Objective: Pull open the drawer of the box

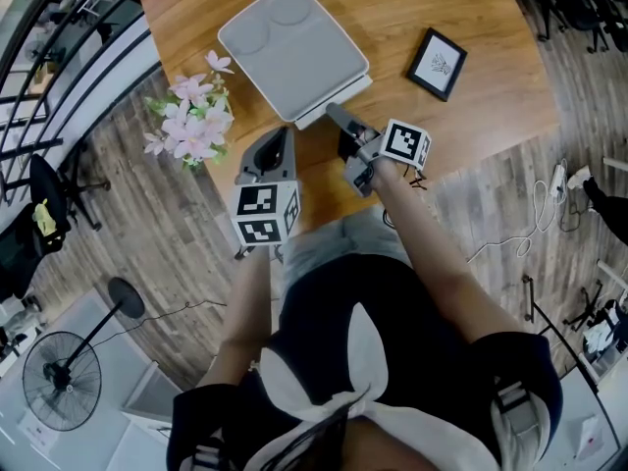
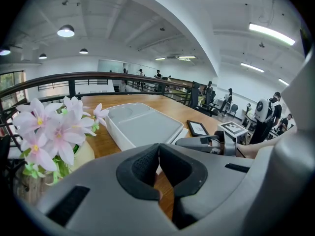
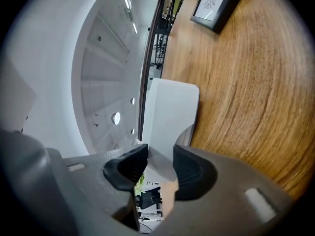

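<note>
A flat grey-white box (image 1: 292,49) lies on the wooden table (image 1: 461,8). Its drawer (image 1: 339,94) sticks out a little at the near right side. My right gripper (image 1: 335,115) reaches the drawer's front, rolled on its side. In the right gripper view the white drawer front (image 3: 170,112) sits between the two pads of this gripper (image 3: 161,163), and they press on it. My left gripper (image 1: 282,136) hovers just left of it, near the box's near corner, shut with nothing held. In the left gripper view its pads (image 2: 147,163) meet, with the box (image 2: 142,124) beyond them.
A pot of pink artificial flowers (image 1: 191,121) stands at the table's left edge, close to the left gripper. A small black picture frame (image 1: 438,63) lies right of the box. The table's curved near edge runs just under both grippers. A railing borders the far side.
</note>
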A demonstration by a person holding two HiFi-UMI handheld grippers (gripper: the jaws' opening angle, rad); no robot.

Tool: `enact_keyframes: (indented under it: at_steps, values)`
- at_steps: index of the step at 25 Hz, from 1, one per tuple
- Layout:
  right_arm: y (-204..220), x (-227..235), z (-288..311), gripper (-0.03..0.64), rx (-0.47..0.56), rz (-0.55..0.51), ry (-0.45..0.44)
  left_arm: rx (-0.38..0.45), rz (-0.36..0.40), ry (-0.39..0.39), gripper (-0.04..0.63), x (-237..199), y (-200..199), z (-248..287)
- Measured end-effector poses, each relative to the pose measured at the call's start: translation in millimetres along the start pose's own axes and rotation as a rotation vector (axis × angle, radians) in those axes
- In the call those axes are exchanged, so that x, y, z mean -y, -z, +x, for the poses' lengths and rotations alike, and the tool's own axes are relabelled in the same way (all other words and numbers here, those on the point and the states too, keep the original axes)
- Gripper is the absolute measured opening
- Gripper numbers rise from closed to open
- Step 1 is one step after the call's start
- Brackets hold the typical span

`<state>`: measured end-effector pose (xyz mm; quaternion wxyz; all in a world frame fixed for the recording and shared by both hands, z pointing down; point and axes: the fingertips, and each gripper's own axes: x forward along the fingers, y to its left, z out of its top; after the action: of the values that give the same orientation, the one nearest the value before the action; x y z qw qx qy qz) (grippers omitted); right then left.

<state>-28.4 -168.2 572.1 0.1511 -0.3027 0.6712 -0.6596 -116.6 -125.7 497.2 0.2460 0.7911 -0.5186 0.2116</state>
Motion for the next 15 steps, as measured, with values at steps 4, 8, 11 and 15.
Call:
enact_keyframes:
  at_steps: [4,8,11,15]
  values:
    - [2.4,3.7,-1.6,0.158,-0.007,0.01,0.012,0.0,-0.002,-0.003,0.018,0.6,2.2,-1.7]
    - [3.7,4.8,-3.3,0.156,-0.012,0.005,0.012,0.0,-0.001,-0.007,0.018,1.4,4.3,-3.0]
    - [5.3,7.6,-7.0,0.156,-0.009,0.022,0.037,0.0,-0.001,-0.01,0.018,2.5,4.9,-4.4]
    - [4.0,4.3,-5.1,0.156,-0.011,0.002,0.003,0.001,-0.001,-0.011,0.018,3.6,5.8,-5.4]
